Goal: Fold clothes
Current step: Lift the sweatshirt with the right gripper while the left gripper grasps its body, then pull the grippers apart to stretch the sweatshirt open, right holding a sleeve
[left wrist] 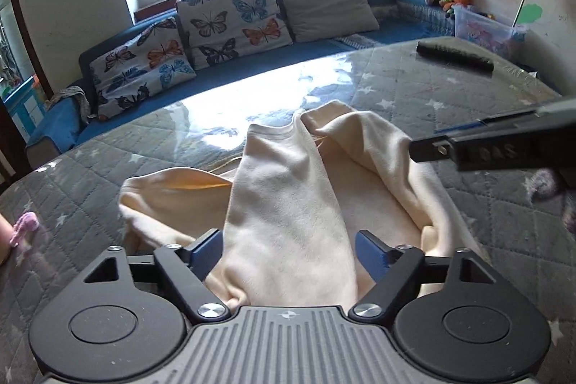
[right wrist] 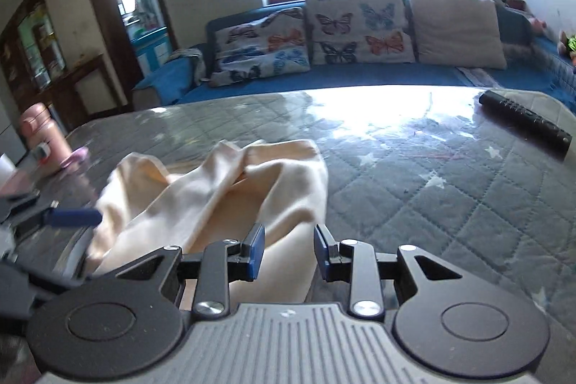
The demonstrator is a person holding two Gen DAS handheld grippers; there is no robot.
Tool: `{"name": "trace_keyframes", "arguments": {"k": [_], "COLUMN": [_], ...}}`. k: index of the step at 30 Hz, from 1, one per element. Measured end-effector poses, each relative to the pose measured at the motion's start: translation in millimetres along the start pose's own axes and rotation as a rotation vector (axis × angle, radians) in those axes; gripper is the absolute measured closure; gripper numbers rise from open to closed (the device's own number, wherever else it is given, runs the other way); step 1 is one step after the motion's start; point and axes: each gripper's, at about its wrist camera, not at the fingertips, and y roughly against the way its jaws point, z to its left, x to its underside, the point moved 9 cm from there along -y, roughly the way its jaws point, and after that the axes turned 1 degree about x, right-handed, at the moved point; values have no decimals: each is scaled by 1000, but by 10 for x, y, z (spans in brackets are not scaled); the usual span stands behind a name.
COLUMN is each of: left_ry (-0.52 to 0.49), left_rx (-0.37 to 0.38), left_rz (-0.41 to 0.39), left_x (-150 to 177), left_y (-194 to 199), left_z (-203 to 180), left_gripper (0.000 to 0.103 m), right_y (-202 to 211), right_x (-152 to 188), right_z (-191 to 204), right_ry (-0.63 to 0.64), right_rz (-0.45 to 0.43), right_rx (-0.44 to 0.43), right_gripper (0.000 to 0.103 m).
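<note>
Starting at the left edge of the quilted grey table [right wrist: 450,204], a pink bottle [right wrist: 43,139] stands far-left in the right wrist view, well apart from the action. Moving right, the left gripper [left wrist: 288,252] comes in low over the near side of the cream garment [left wrist: 288,189], its blue-padded fingers [left wrist: 207,251] spread wide with a band of cloth running up between them. The pads look clear of the fabric on both sides, so nothing is pinched there.

The garment itself lies bunched in the middle of the table, near edge toward the camera, folds rising to a peak at its far side. It is rumpled, not flat, so my read is that we are at the very start: getting hold of the cloth to spread it out before any fold is made.

Further right, the right gripper [right wrist: 289,252] hovers at the garment's near right edge, fingers parted as well, cloth showing between and just behind them. No grip here either. In the left wrist view, that same gripper pokes in from the right, beside the fabric.

Far right, a black remote [right wrist: 525,119] rests near the table's far corner, out of the way.

Next move, as I judge it: both grippers need to close on the near edge, then pull apart and draw the cloth flat.
</note>
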Motion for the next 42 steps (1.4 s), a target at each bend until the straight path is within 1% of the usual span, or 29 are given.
{"name": "trace_keyframes", "arguments": {"k": [2,3,5,6,7,8,9,10,12,16,19,23,26,27,28,29,30,31,33,36,38,39,40,42], "left_ry": [-6,-10,-15,-15,-14,-10,-7,-9,-15,7,37,47,29,18,8,-3,-13,-23,-48,-96,-116,-122,-124,-114], "left_rx": [-1,-3,-3,-1,0,8,18,12,-4,-33,-54,-57,-36,-28,-20,-12,-4,4,34,37,46,50,47,52], "left_rz": [12,18,30,37,44,44,37,30,13,-14,-36,-38,-29,-27,-25,-23,-20,-18,-10,16,23,27,28,21], "left_x": [4,12,34,50,64,77,81,78,62,51,31,48,77,86,94,103,112,121,142,204,264,293,316,345], "left_y": [-76,-107,-167,-195,-215,-220,-207,-185,-139,11,153,302,341,336,331,327,322,318,286,222,205,208,223,279], "left_z": [-8,-13,-15,-13,-8,-2,-3,2,13,130,253,318,230,179,128,76,25,-26,-126,-224,-236,-233,-223,-201], "left_gripper": [25,29,39,52,62,64,74,87,95,99,99,98,95,87,73,65,53,48,48,50,62,76,80,78], "right_y": [-170,-231,-311,-356,-383,-382,-374,-349,-260,-43,162,413,668,727,801,878,934,1008,1107,1190,1237,1231,1221,1200], "right_x": [-24,-19,-4,14,31,43,52,53,38,-5,-27,-20,38,59,92,132,165,214,291,382,462,488,517,569], "right_z": [-55,-73,-97,-103,-107,-104,-102,-100,-103,-153,-233,-317,-398,-413,-431,-448,-463,-484,-514,-549,-614,-634,-656,-691], "right_ry": [-23,-32,-38,-41,-44,-48,-49,-46,-37,-41,-42,-39,-32,-29,-24,-19,-17,-16,-20,-27,-42,-52,-62,-79], "right_rz": [15,24,37,46,52,53,51,43,23,-19,-45,-67,-76,-75,-72,-68,-63,-57,-50,-39,-28,-22,-16,-6], "right_rx": [3,7,12,16,18,16,15,20,32,51,76,112,142,148,156,164,171,179,186,194,198,198,199,201], "right_gripper": [73,73,73,76,80,89,92,93,96,97,97,97,97,97,97,97,97,97,97,97,97,97,97,97]}}
